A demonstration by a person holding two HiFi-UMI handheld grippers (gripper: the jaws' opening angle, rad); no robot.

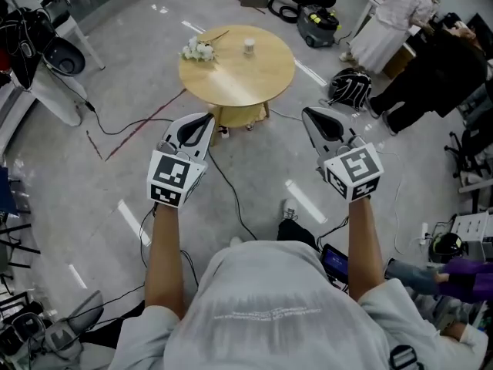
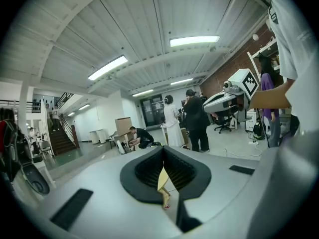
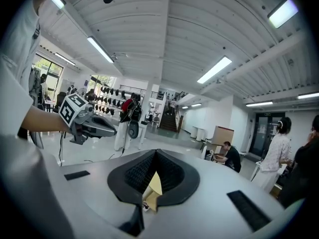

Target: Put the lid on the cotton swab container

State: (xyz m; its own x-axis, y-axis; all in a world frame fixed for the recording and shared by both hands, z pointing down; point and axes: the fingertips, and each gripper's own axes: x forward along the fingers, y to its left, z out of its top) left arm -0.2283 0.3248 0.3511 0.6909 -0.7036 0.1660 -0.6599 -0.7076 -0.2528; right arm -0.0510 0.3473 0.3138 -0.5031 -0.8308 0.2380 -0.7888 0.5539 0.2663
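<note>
A small white cotton swab container [image 1: 249, 47] stands on the round wooden table [image 1: 262, 75] ahead of me. Beside it, to the left, lies a bunch of small white flowers [image 1: 199, 50]. I cannot make out a separate lid. My left gripper [image 1: 205, 118] and right gripper [image 1: 307, 112] are held up in the air short of the table, well apart from the container. In the left gripper view the left gripper [image 2: 163, 151] is shut with nothing in it. The right gripper [image 3: 155, 154] is likewise shut and empty in its own view.
Black cables [image 1: 231, 199] trail over the grey floor between me and the table. A vacuum cleaner [image 1: 317, 23] and a striped bag [image 1: 350, 89] sit right of the table. People stand and sit at the far right [image 1: 400, 14]. A white stand [image 1: 46, 83] is at the left.
</note>
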